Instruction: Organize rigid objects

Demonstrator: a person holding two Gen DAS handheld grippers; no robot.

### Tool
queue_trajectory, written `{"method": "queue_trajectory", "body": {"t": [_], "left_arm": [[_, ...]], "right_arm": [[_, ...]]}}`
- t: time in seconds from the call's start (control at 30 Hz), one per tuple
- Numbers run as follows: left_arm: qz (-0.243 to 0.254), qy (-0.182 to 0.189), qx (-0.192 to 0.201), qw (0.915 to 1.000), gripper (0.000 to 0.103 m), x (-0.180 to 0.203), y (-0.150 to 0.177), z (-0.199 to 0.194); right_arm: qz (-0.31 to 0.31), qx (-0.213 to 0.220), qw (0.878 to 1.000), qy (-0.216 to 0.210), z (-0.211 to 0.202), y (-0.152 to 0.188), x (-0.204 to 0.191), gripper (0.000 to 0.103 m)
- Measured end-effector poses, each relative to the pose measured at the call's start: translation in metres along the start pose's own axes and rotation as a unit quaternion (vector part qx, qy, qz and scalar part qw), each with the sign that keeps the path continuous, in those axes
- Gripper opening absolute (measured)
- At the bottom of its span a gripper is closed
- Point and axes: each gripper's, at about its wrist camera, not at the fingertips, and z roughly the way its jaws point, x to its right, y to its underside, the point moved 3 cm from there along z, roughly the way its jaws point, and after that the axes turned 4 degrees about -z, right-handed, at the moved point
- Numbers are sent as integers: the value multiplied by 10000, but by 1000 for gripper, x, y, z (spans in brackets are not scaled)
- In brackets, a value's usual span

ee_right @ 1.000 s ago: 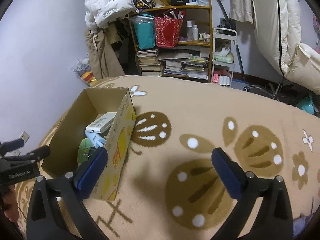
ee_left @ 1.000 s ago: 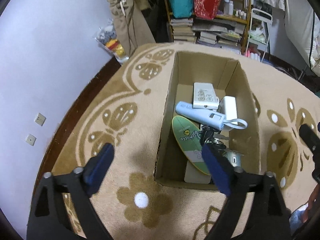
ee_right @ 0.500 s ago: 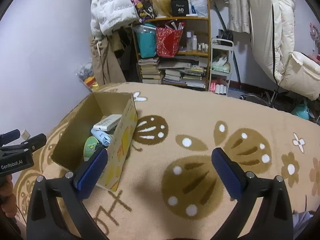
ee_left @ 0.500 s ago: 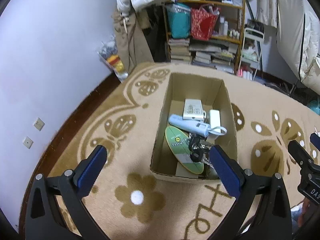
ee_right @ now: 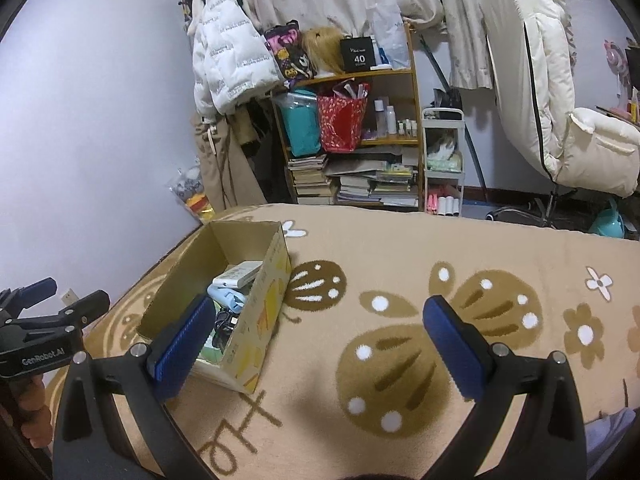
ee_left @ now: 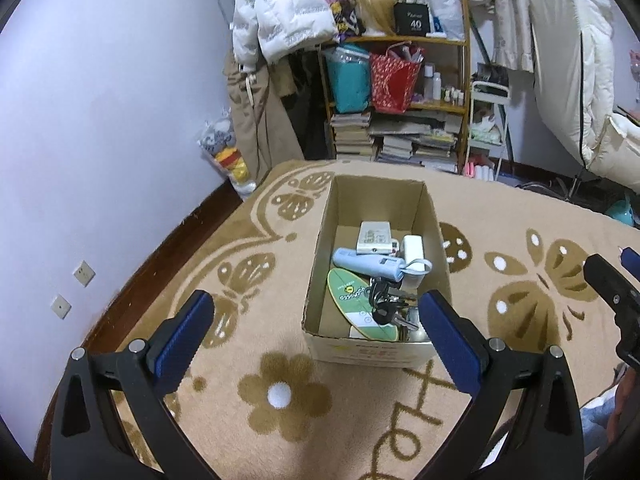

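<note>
Rigid objects are gathered inside the open brown cardboard box (ee_left: 376,264), which is set on the beige butterfly-patterned blanket (ee_left: 280,396). A white rectangular remote-like device (ee_left: 374,237) is seen at 12 o'clock in the box, a pale blue cylindrical device with a wrist loop (ee_left: 368,264) across the middle, a white block (ee_left: 413,249) at 2 o'clock, a green oval board (ee_left: 360,308) at 7 o'clock and a bunch of dark keys (ee_left: 385,305) at 5 o'clock.

The left gripper (ee_left: 316,338) is held released above the near rim at 6 o'clock, jaws spread to full width, nothing between the pads. Its jaws have just been opening. The right gripper (ee_right: 316,344) is likewise released and empty, the box at its 10 o'clock.

No loose object is visible on the blanket, so the task is judged nearly complete. For a clean withdrawal, both grippers should be kept clear of the box rim so that it is not snagged or tipped, and the contents should be left undisturbed. Any remaining object outside view should be sought before finishing.
</note>
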Motion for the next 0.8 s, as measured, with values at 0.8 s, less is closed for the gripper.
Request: {"method": "queue_trajectory", "body": {"t": [0.8], "left_arm": [[144, 35, 41, 9999, 101, 14, 17, 2]], "right_arm": [[206, 40, 9996, 161, 0, 18, 25, 103]]}}
